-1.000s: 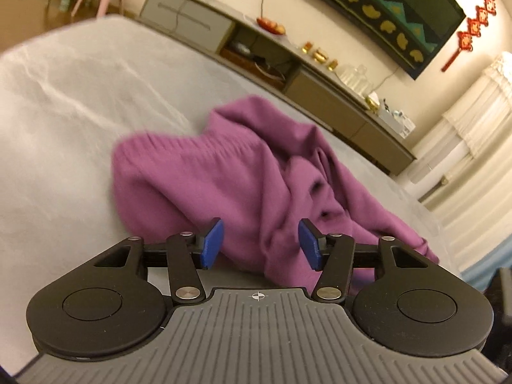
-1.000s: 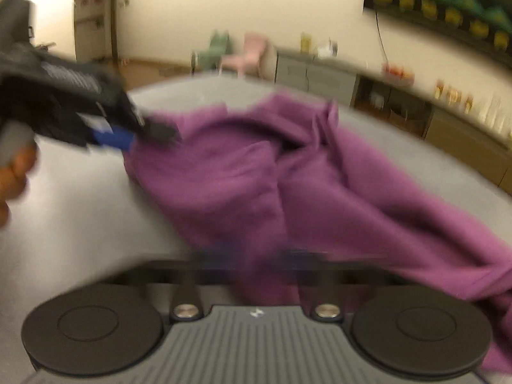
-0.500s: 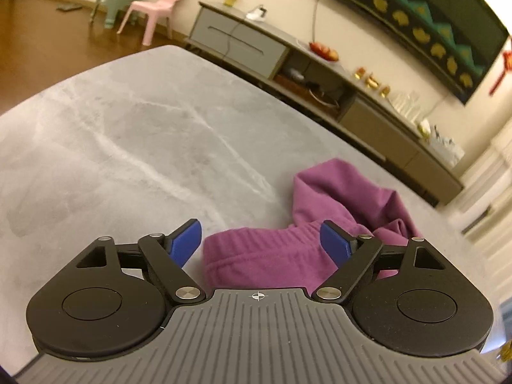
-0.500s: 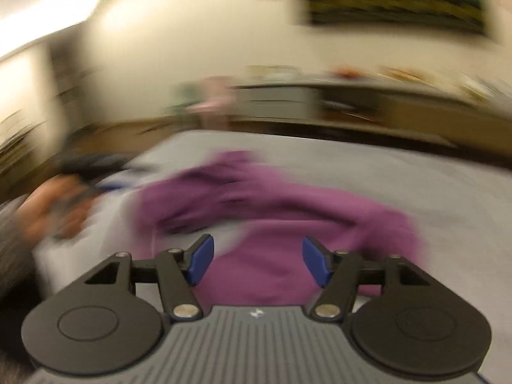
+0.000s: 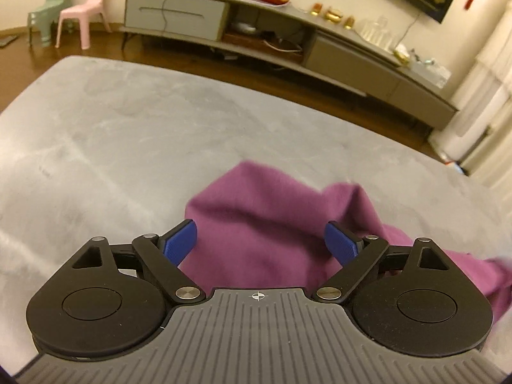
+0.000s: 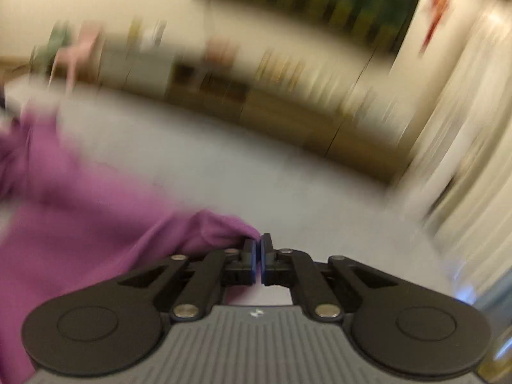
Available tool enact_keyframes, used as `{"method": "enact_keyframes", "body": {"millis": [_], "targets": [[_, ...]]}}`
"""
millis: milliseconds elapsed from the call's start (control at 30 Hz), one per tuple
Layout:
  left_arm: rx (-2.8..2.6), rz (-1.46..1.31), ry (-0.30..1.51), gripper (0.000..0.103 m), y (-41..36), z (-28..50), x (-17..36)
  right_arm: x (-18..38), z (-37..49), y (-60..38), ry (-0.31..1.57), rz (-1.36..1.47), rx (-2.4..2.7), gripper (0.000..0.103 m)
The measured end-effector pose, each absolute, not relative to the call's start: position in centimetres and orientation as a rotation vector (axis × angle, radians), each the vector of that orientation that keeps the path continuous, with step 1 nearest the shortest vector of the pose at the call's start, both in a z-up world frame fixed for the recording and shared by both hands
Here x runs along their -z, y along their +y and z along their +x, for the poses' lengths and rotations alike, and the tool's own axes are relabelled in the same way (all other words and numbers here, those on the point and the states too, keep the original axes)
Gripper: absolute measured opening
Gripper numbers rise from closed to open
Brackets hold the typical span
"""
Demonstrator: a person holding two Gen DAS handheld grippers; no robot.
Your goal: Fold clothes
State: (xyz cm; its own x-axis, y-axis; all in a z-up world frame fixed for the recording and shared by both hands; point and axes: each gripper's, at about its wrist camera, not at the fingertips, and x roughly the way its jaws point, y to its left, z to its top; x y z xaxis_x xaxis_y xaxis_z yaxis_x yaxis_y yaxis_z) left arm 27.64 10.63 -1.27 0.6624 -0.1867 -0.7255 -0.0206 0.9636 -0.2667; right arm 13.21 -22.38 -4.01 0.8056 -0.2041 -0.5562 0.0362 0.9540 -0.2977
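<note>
A: Where is the purple garment [image 5: 275, 224] lying?

B: Bunched on the grey worktop [image 5: 128, 134], not spread flat. In the left wrist view it humps up directly ahead of the left claw [image 5: 259, 243], then trails off to the right and toward the near edge.

A: And the left claw itself?

B: Spread wide, blue pads [image 5: 180, 241] well apart, nothing between them. The cloth sits in the gap's line of sight, but whether the pads touch it I cannot tell.

A: The right side?

B: The right wrist view is badly smeared. Even so, the right claw [image 6: 257, 260] reads as nearly closed, with only a thin slit between the pads. A point of the garment [image 6: 96, 230] comes right up to the left pad's tip. It looks pinched there, though the blur keeps me from being certain how much cloth is caught.

A: So which way does the fabric run?

B: From the right claw it stretches away to the left, broad and loose. I judge its long axis runs across between the two claws, with the right one at one end.

A: What does the next move turn on?

B: Probably the left claw dropping onto the hump straight ahead of it, being the nearer one to that free end. The garment looks far from folded.

A: Beyond the worktop?

B: A long low cabinet [image 5: 288, 38] against the wall and a pink chair [image 5: 84, 12].
</note>
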Motion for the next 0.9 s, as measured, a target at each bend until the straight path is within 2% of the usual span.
{"method": "enact_keyframes", "body": {"millis": [167,333,433,500,533,567,600,633,700,767,833,900], "targets": [[0.074,-0.258,0.845,0.083,9.5,30.0,1.8,-1.6,11.2,-23.7,0.318,-0.37,0.279,0.004],[0.142,-0.215,0.946,0.083,5.9,32.4,4.2,4.6,13.8,-30.9,0.695,0.009,0.235,0.006],[0.219,-0.135,0.981,0.083,2.9,32.8,5.1,4.3,13.1,-33.0,0.696,0.149,0.235,0.015],[0.219,-0.058,0.978,0.081,1.3,32.8,5.6,3.5,12.6,-33.4,0.669,0.187,0.228,0.032],[0.227,-0.029,0.968,0.077,0.6,32.5,5.7,3.2,12.3,-33.4,0.657,0.196,0.223,0.035],[0.232,-0.002,0.952,0.059,0.2,32.3,5.6,3.0,12.4,-33.4,0.658,0.195,0.217,0.039],[0.236,0.025,0.934,0.023,-0.1,32.1,5.6,2.9,12.5,-33.4,0.66,0.194,0.21,0.043],[0.255,0.037,0.934,0.005,-0.3,32.0,5.4,2.7,12.6,-33.4,0.662,0.193,0.204,0.046],[0.287,-0.035,0.928,0.0,0.4,31.4,4.4,3.1,13.0,-33.7,0.671,0.186,0.207,0.052],[0.302,-0.072,0.855,0.0,1.5,30.4,2.2,2.7,13.4,-34.2,0.665,0.19,0.228,0.052],[0.31,-0.189,0.735,0.0,4.1,28.5,-1.8,1.9,13.1,-34.8,0.629,0.215,0.25,0.052],[0.278,-0.34,0.534,0.0,8.4,25.1,-6.7,1.0,12.2,-35.5,0.572,0.25,0.268,0.059]]}}
